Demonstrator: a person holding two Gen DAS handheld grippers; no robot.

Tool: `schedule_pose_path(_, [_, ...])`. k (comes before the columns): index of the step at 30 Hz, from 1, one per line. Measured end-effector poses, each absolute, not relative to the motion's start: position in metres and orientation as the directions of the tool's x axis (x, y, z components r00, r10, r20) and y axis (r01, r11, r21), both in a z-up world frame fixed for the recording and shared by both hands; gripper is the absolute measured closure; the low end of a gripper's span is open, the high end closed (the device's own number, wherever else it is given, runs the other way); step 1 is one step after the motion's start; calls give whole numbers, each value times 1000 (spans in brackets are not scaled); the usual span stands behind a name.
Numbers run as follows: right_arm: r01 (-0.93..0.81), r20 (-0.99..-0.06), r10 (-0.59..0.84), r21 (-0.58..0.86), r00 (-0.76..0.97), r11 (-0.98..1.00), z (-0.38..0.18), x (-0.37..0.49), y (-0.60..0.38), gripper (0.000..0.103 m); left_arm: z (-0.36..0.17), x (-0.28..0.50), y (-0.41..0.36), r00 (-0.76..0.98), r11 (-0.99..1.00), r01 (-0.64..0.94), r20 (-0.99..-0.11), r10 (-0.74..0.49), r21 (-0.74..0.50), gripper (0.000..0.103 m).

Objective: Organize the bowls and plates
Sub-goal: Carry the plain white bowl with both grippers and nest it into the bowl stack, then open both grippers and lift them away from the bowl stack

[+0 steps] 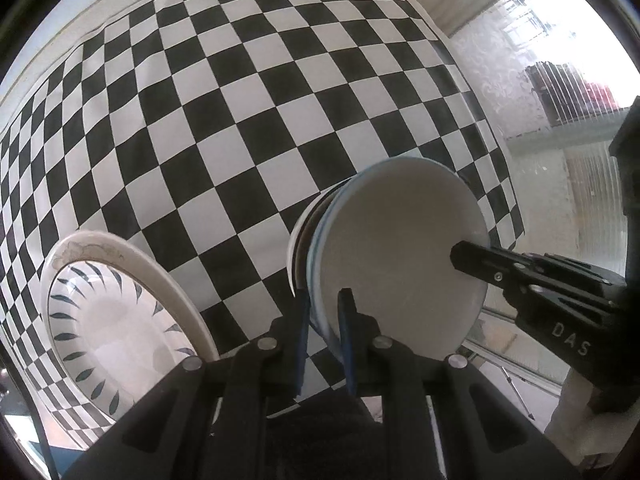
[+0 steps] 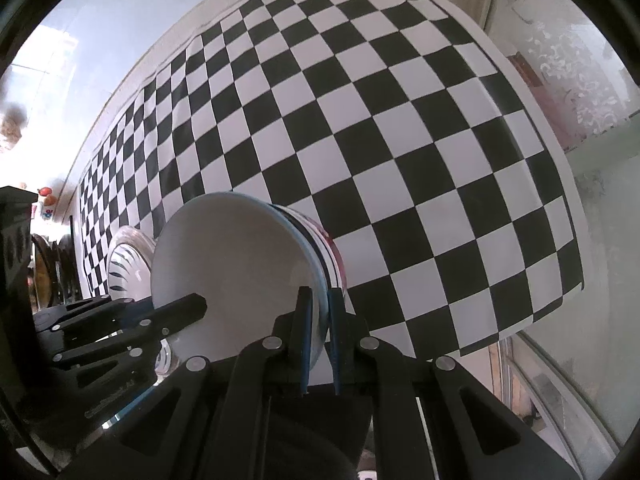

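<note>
Two grippers are pinching one white bowl's (image 1: 396, 256) rim over the checkered cloth (image 1: 240, 120): left gripper (image 1: 325, 312), right gripper (image 2: 320, 308), jaws narrow.

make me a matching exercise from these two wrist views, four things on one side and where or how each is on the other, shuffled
Things:
1. stack of bowls
2. patterned plate
3. checkered cloth
4. left gripper

Places or states:
A. spread flat over the table
B. lies on the cloth, off to the side, dark leaf marks round its rim
C. held by its rim from two opposite sides
D. shut on the near rim in the left wrist view

Pairs: 1-C, 2-B, 3-A, 4-D

The right gripper pinches the opposite rim.
</note>
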State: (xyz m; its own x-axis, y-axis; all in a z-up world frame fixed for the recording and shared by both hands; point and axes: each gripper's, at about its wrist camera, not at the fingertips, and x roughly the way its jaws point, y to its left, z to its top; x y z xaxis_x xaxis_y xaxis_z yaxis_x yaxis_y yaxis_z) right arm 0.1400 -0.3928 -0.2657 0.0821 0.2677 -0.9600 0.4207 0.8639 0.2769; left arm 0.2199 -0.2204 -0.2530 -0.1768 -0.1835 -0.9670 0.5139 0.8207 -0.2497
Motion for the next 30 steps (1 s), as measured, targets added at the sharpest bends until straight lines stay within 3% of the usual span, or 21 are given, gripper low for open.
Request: schedule_pose_path(30, [373, -974, 222, 218, 31, 902, -269, 150, -381, 93, -261, 218, -211, -173, 851, 464, -968, -184, -245, 87])
